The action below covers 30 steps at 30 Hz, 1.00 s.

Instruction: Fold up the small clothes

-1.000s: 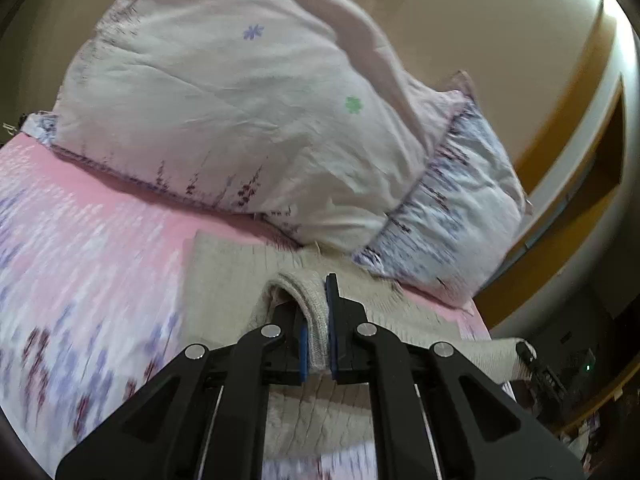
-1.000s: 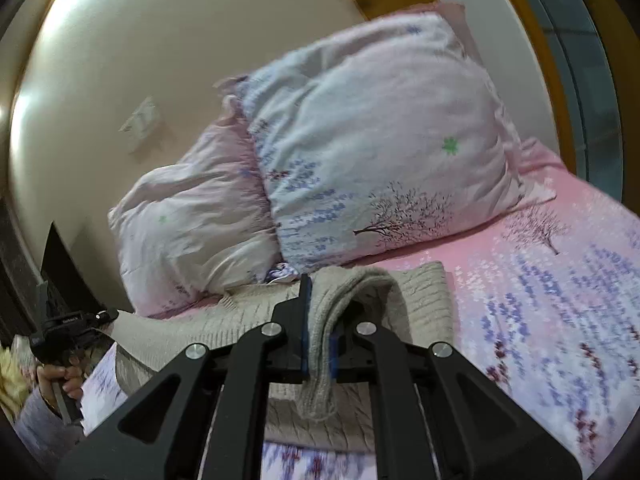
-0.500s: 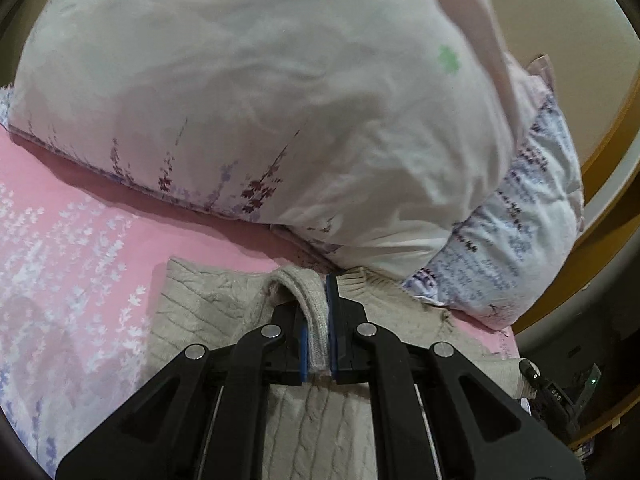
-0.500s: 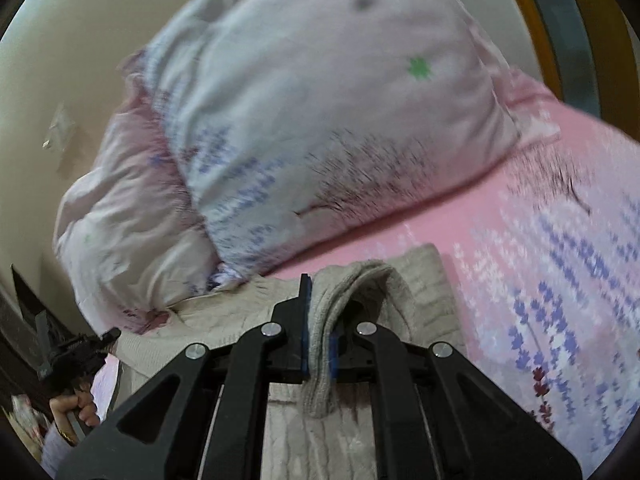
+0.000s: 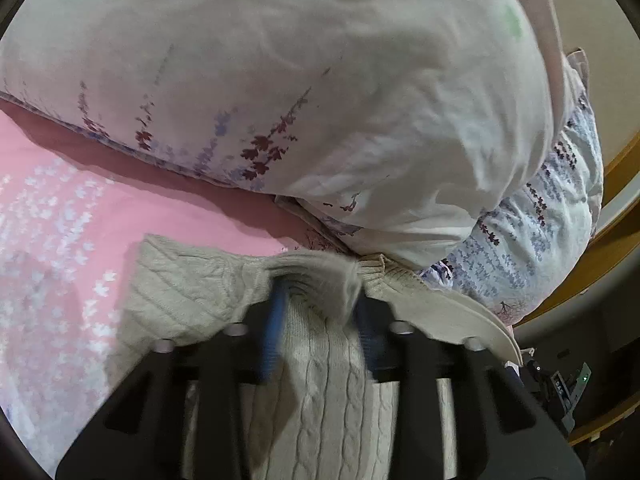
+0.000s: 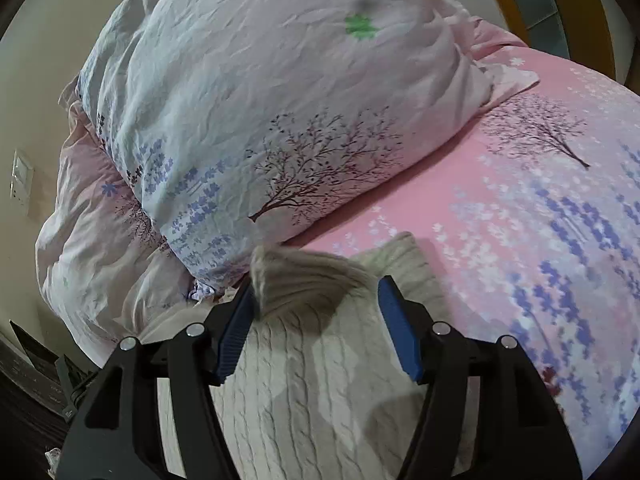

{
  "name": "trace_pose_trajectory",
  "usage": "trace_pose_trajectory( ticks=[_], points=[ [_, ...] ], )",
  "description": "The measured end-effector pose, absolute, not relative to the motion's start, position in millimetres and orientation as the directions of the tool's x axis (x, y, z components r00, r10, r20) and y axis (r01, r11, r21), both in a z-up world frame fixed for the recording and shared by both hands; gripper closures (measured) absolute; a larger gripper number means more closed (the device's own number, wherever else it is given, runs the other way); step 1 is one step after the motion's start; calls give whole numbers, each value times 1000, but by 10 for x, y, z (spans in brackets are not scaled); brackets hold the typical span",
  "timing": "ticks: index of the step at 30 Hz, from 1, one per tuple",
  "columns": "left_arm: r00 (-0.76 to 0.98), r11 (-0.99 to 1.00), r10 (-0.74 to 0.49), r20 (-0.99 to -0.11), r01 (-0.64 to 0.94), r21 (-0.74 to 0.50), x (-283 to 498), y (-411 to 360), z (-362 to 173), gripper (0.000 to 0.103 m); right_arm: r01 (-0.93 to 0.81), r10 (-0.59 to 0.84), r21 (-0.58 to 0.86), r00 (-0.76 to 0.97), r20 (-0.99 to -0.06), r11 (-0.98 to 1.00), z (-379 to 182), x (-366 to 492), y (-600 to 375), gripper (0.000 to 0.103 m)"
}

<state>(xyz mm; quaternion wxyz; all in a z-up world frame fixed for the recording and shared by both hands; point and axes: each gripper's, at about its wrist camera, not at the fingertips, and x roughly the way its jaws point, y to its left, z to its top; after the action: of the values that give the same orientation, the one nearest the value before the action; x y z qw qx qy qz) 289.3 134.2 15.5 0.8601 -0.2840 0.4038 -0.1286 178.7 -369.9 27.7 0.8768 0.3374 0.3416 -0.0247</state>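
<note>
A beige cable-knit sweater (image 5: 320, 380) lies on the pink flowered bedsheet (image 5: 60, 220), its far edge close to the pillows. My left gripper (image 5: 318, 300) is open over it, with a blurred fold of the sweater's edge dropping between the blue pads. In the right wrist view the sweater (image 6: 304, 392) lies under my right gripper (image 6: 316, 296), which is open wide. A blurred fold of knit sits between its pads (image 6: 400, 332), free of them.
Two large flowered pillows (image 5: 320, 80) lean against the wall just behind the sweater; they also show in the right wrist view (image 6: 260, 120). The pink bedsheet (image 6: 540, 220) stretches to the right. A wooden bed frame (image 5: 600, 248) runs along the right.
Both grippers have opened and let go of the sweater's edge, which is dropping onto the garment. Both have moved forward and down towards the pillows.
</note>
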Motion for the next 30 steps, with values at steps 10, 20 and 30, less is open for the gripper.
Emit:
trace_pose_trajectory(
  ticks=[10, 20, 30],
  points=[
    [626, 858, -435, -647, 69, -510, 2292, 1681, 331, 45, 247, 79, 388, 749, -658, 888, 470, 1138, -3829, 48],
    [586, 886, -419, -694, 97, -454, 1930, 1677, 160, 49, 197, 136, 350, 668, -731, 916, 271, 1013, -3671, 64],
    [568, 895, -409, -715, 96, -436, 1865, 1628, 34, 94, 196, 132, 357, 686, -715, 913, 300, 900, -3694, 91]
  ],
)
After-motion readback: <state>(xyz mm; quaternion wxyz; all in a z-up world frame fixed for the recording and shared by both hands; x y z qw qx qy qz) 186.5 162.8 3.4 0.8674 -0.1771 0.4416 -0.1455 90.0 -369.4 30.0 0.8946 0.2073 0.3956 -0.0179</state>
